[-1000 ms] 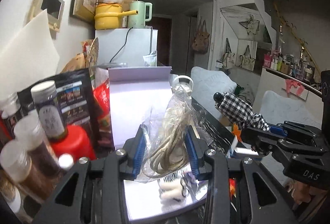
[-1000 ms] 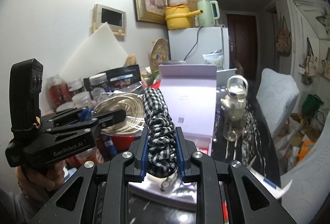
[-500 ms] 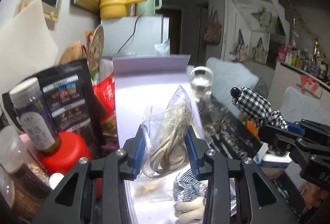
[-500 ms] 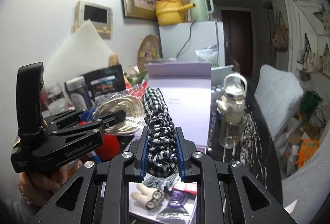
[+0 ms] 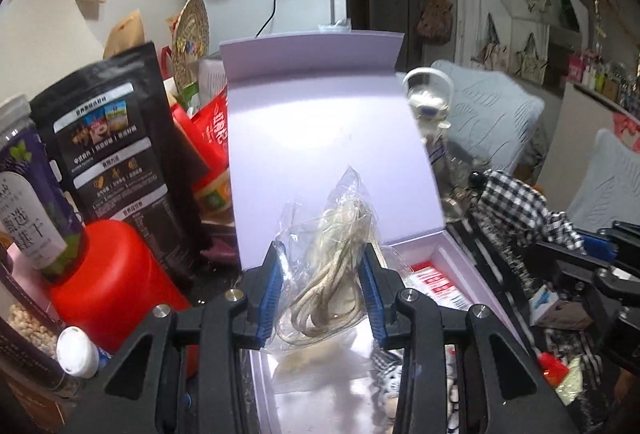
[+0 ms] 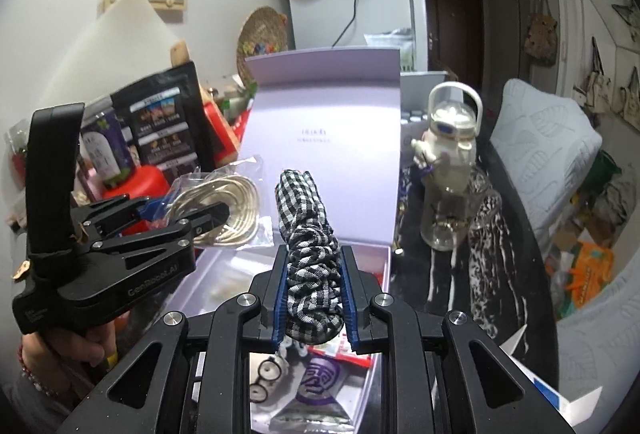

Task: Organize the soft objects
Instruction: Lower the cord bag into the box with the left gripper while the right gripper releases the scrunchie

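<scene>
My left gripper (image 5: pixel 322 290) is shut on a clear plastic bag of coiled cream cord (image 5: pixel 332 274), held above the open lavender box (image 5: pixel 332 138). It also shows in the right wrist view (image 6: pixel 192 218) with the bag (image 6: pixel 224 210) over the box's left edge. My right gripper (image 6: pixel 314 298) is shut on a black-and-white checked cloth roll (image 6: pixel 310 242), held over the box's (image 6: pixel 320 138) front. In the left wrist view the cloth (image 5: pixel 516 206) and right gripper (image 5: pixel 580 258) sit at the right. Small packets and a soft toy lie inside the box.
Left of the box stand a red canister (image 5: pixel 108 282), a black snack pouch (image 5: pixel 116 162) and jars (image 5: pixel 28 186). A glass bottle with a white lid (image 6: pixel 450 170) stands right of the box on the dark table. A fridge (image 6: pixel 360 14) is behind.
Both grippers have moved forward and lower toward the open box, each still holding its item. The box interior now shows more under them.
</scene>
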A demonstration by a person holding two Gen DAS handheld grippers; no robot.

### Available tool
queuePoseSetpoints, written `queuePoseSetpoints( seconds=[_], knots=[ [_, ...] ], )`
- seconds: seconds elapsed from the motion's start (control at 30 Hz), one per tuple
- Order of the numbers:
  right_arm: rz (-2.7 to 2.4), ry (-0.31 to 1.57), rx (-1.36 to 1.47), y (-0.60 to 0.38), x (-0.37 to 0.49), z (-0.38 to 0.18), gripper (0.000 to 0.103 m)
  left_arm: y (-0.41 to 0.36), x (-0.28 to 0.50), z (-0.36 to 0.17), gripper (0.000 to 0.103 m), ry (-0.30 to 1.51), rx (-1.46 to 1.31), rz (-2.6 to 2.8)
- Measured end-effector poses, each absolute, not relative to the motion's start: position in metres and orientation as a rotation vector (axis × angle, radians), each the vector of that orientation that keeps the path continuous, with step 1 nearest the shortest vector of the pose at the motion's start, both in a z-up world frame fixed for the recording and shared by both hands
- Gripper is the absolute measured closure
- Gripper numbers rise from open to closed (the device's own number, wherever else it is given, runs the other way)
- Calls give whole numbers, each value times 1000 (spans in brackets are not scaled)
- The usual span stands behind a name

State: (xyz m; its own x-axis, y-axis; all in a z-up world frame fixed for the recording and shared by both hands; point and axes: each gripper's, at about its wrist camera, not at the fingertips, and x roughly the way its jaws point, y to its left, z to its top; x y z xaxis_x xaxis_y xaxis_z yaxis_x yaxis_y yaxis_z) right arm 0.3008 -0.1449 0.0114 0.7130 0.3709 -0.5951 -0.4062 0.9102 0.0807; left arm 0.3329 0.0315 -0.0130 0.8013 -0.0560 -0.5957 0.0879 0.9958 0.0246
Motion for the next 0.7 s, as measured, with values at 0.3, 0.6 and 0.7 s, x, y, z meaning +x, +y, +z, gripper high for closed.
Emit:
queuePoseSetpoints(
  seconds=[0.3, 0.6, 0.7],
  knots=[
    [416, 723, -48, -145, 319, -11, 80, 25, 351, -40, 66, 737, 75, -96],
    [387, 774, -49, -146, 331, -28, 80, 26, 369, -70, 66, 854, 77, -102],
    [386, 788, -46, -146, 334, -32, 80, 27, 373, -79, 66, 882, 69, -98]
  ],
)
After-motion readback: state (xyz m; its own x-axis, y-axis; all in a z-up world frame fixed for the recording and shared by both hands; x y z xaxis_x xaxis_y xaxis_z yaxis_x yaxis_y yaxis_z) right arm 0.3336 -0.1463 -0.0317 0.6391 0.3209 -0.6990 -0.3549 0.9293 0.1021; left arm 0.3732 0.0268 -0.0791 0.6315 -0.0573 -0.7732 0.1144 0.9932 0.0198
